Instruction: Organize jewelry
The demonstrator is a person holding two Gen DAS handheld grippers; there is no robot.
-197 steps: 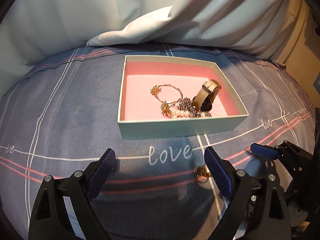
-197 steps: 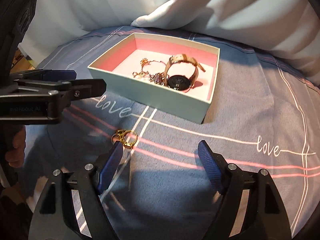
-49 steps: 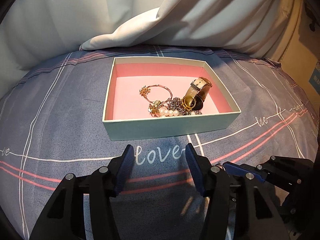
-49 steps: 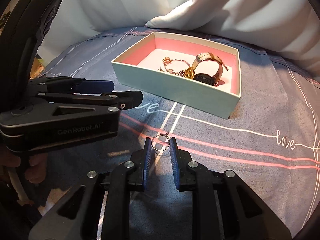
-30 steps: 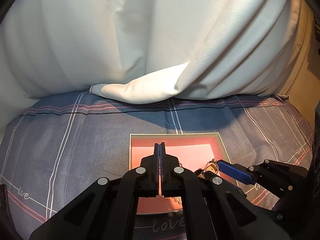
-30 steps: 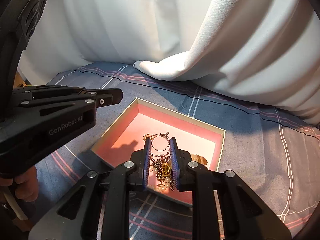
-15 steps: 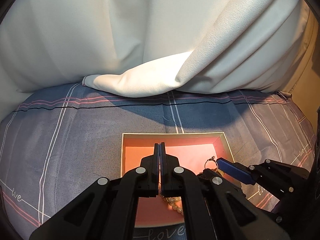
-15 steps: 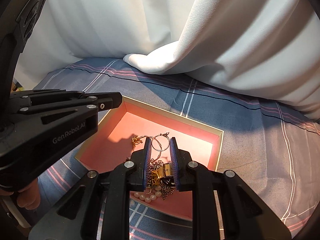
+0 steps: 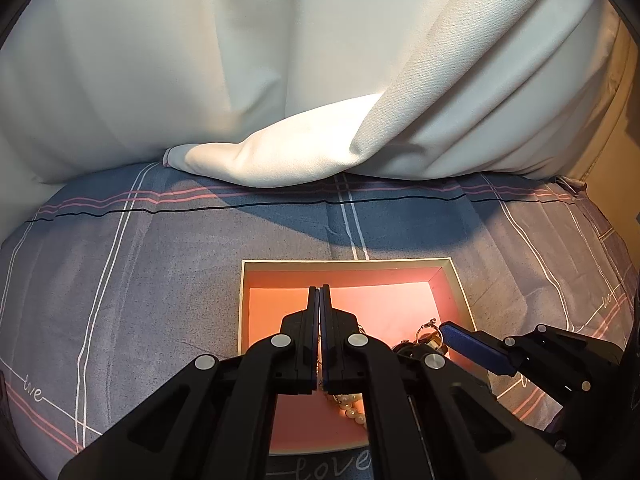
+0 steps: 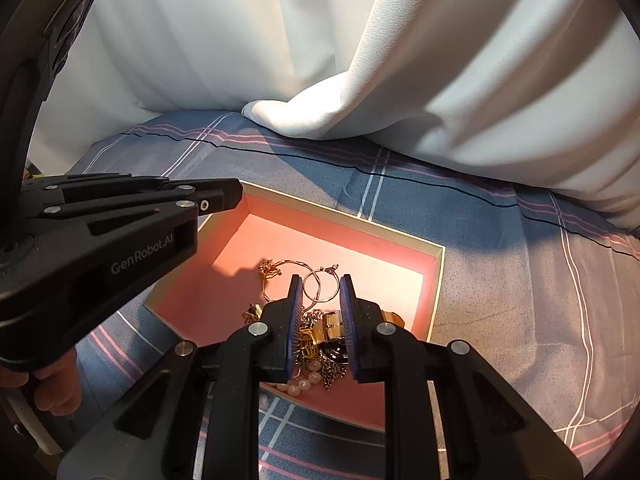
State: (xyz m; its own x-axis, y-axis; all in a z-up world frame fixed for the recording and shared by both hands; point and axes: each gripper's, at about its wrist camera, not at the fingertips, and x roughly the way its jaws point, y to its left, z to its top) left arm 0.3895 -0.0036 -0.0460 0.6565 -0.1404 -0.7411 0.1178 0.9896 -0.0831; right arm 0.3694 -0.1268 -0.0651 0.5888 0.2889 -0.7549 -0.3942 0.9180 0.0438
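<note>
The left gripper (image 9: 319,292) is pointing steeply downward, its jaws having just been easing apart by a sliver; the blue pads are standing all but together with nothing between them. The right gripper (image 10: 320,284) is tilting down at much the same angle just to the right of the left tongs, with its tips level with theirs. Its jaws have just been opening slightly and are standing narrowly apart, with a thin ring (image 10: 305,288) between the pad tips. Behind and below the left tongs, the person's left hand (image 10: 52,394) is curling its fingers around the handle.
</note>
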